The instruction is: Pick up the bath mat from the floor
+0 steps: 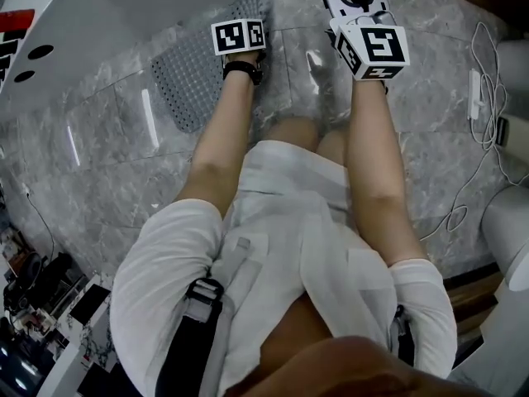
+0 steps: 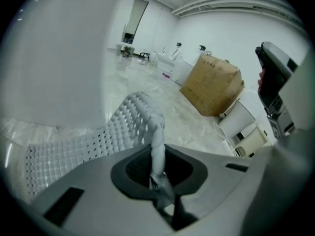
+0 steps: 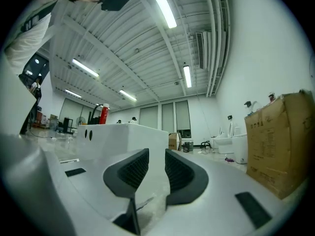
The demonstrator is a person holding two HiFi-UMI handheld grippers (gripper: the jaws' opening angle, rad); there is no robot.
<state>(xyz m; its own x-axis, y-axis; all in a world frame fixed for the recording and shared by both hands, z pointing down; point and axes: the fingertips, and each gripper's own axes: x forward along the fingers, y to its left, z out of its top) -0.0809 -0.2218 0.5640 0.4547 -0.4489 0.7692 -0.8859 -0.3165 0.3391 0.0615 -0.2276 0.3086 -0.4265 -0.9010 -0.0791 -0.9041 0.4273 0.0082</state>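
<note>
Our left gripper (image 2: 157, 166) clamps the bath mat (image 2: 83, 146) by its edge, a grip the head view hides. Our right gripper (image 3: 156, 168) holds its fingers (image 3: 133, 168) apart, empty.

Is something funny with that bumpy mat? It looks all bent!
Yes. The bath mat isn't lying flat. One edge is pinched between the fingers of the left gripper and curls up off the marble floor, while the rest lies on the floor. It looks bent, not torn.
</note>
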